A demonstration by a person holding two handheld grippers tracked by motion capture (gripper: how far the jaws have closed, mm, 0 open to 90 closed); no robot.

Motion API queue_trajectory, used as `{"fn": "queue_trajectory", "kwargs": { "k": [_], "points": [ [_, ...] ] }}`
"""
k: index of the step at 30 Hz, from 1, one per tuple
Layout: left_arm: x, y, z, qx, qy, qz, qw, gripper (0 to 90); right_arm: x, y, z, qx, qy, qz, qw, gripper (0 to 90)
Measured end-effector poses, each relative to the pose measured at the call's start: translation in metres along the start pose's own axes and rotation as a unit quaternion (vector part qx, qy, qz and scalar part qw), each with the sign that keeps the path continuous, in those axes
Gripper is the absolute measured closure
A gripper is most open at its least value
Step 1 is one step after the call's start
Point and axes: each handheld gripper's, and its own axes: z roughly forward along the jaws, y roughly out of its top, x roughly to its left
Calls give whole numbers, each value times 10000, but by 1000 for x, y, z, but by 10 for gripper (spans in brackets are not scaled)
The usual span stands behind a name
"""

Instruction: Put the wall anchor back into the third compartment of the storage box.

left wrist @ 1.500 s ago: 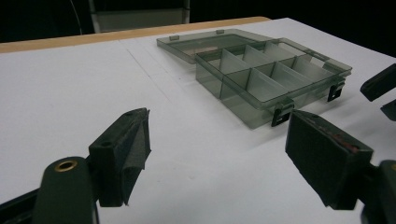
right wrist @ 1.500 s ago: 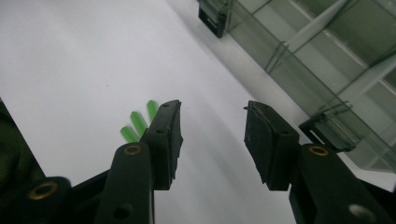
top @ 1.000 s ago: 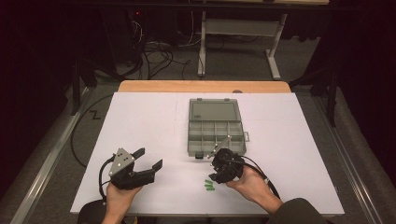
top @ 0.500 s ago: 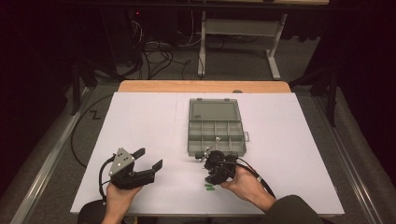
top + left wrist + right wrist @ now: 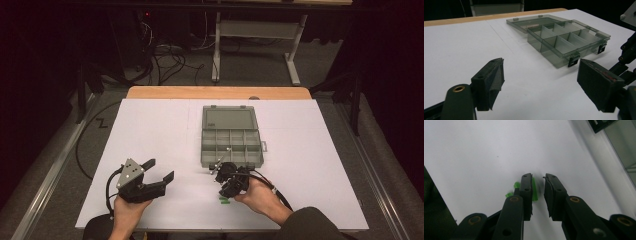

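Black hand-held gripper (image 5: pixel 159 171), grey three-cornered plate, trailing black cable

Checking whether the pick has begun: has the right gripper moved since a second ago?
Yes. In the high view the right gripper has shifted left along the organizer box's front edge, toward the green pieces; its jaws have just been closing.

Right gripper (image 5: pixel 231 187) position: shifted from beside the box's (image 5: pixel 231 159) front edge toward the person and down onto the green pieces (image 5: pixel 224 200), tips now at the white table (image 5: pixel 150 130).
Right gripper jaws: have just been closing; narrow gap left, one green piece (image 5: pixel 534 192) between the pads.
Right hand (image 5: pixel 257 197): drawn back toward the near table edge.
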Motion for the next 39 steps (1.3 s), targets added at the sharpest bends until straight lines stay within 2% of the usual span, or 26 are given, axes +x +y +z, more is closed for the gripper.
{"fn": "queue_trajectory", "kwargs": {
  "k": [7,20,28,31,39],
  "points": [
    [0,0,0,-5,-1,-6,10000,221,1,1,2,109,-34,-74,9999,790],
    [0,0,0,-10,-4,-1,10000,221,2,0,3,116,-147,-92,9998,855],
    [-1,0,0,-20,-12,3,10000,222,3,-1,2,68,-213,-128,9997,863],
    [-1,0,0,-2,-6,17,10000,222,-1,-2,-4,-66,-203,-67,9997,863],
    [-1,0,0,8,1,25,10000,222,-5,-5,-10,-181,-174,44,9997,864]
  ]
}}
